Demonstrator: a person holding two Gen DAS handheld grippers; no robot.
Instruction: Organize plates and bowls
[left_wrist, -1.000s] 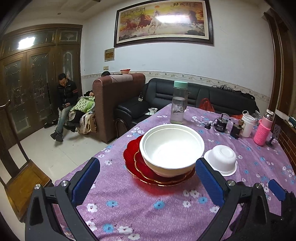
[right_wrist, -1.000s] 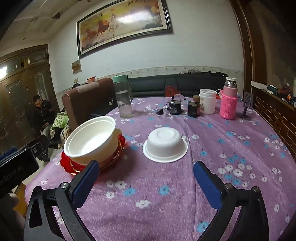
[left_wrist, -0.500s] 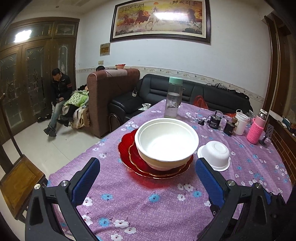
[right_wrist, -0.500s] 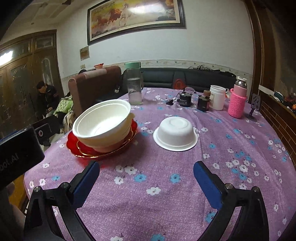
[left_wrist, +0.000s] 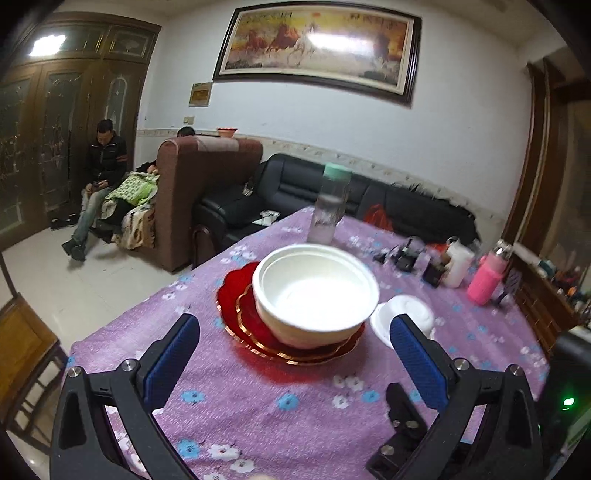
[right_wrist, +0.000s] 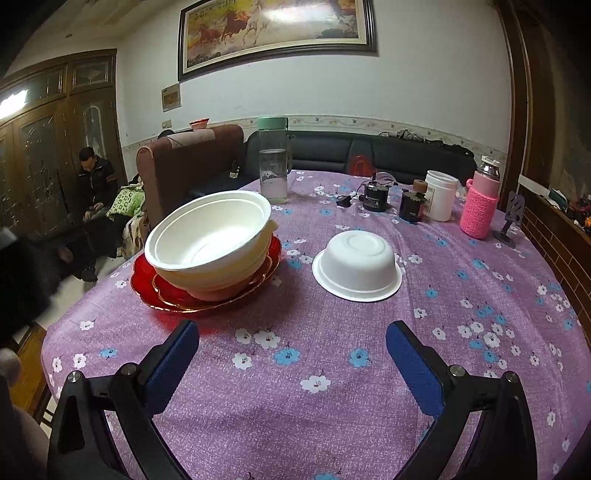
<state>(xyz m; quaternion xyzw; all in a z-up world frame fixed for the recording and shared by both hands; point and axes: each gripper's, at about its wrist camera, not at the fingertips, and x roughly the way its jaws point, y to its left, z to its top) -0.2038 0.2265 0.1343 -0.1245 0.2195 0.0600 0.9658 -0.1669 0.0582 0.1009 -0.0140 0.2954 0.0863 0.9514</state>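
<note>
Inverted small white bowl (right_wrist: 357, 264) sits on worktop (right_wrist: 332, 369) at 12 o'clock from right hand-held gripper (right_wrist: 291, 354), the nearer one; stacked bowls (right_wrist: 210, 238) at 11. Both hand-held grippers gape apart, empty.

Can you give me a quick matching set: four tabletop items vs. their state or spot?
Items:
1. large white bowl
2. small white bowl
3. water bottle
4. pink-sleeved flask

States:
A. upside down on the cloth
B. green lid, partly filled
C. nested upright on the red plates
D. far right, beside a white jar

Pairs: 1-C, 2-A, 3-B, 4-D
</note>
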